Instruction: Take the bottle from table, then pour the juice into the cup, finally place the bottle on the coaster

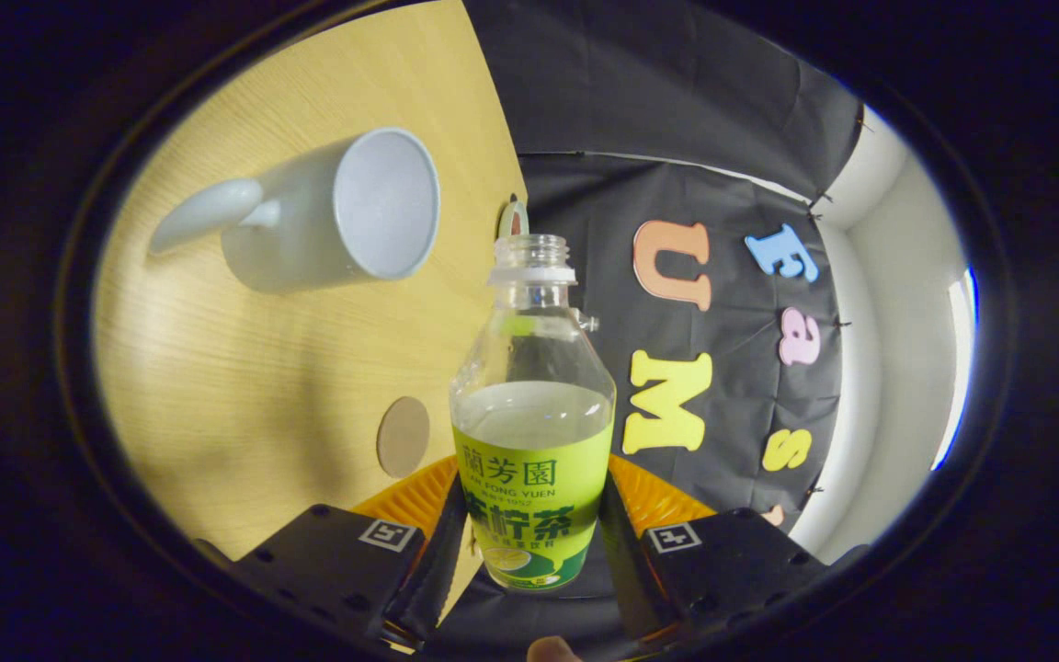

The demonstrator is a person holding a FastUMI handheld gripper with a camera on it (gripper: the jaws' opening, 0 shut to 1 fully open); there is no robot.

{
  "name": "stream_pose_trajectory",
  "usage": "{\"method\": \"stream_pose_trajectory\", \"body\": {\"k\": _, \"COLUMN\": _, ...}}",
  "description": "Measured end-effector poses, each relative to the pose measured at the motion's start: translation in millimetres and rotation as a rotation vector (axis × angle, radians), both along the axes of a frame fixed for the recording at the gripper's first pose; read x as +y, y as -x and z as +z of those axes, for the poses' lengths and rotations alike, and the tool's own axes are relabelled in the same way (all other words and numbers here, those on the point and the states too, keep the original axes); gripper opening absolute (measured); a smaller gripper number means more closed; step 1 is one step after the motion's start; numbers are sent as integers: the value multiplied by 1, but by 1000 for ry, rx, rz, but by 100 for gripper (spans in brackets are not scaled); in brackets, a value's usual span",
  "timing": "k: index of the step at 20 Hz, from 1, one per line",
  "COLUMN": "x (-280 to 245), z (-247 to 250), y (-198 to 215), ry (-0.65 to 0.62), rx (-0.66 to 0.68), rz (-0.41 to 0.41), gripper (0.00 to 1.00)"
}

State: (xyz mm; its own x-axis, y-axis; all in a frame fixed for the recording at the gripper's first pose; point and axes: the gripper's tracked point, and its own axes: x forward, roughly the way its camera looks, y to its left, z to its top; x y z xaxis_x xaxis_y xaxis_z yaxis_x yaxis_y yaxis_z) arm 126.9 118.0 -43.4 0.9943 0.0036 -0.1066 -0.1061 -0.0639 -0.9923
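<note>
A clear plastic bottle (533,405) with a green label and no cap is held between the fingers of my gripper (531,529), which is shut on its labelled lower body. Pale liquid fills it to just above the label. The view is rolled to one side, so the wooden table (244,395) appears tipped. A white mug (327,213) with a handle stands on the table beyond the fingers, its open mouth facing the bottle's neck, a short gap apart. A round brown coaster (403,436) lies on the table close to the bottle's shoulder.
The table's edge runs just behind the bottle, with the booth's black cloth wall (677,138) beyond it. A small ring-shaped object (512,219) sits at the table edge near the bottle's mouth. A fingertip (552,650) shows below the gripper.
</note>
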Motion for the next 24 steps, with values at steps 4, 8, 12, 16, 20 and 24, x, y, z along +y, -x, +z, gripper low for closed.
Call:
{"method": "stream_pose_trajectory", "body": {"k": 4, "x": 4, "z": 3, "y": 0, "ry": 31, "rx": -20, "rz": 12, "gripper": 77}}
{"method": "stream_pose_trajectory", "body": {"k": 8, "x": 5, "z": 7, "y": 0, "ry": 52, "rx": -31, "rz": 12, "gripper": 77}}
{"method": "stream_pose_trajectory", "body": {"k": 12, "x": 7, "z": 10, "y": -1, "ry": 85, "rx": -52, "rz": 14, "gripper": 76}}
{"method": "stream_pose_trajectory", "body": {"k": 16, "x": 8, "z": 13, "y": -1, "ry": 106, "rx": -68, "rz": 14, "gripper": 77}}
{"method": "stream_pose_trajectory", "body": {"k": 20, "x": 7, "z": 17, "y": -3, "ry": 131, "rx": -79, "rz": 16, "gripper": 76}}
{"method": "stream_pose_trajectory", "body": {"k": 24, "x": 4, "z": 22, "y": -6, "ry": 133, "rx": -87, "rz": 12, "gripper": 77}}
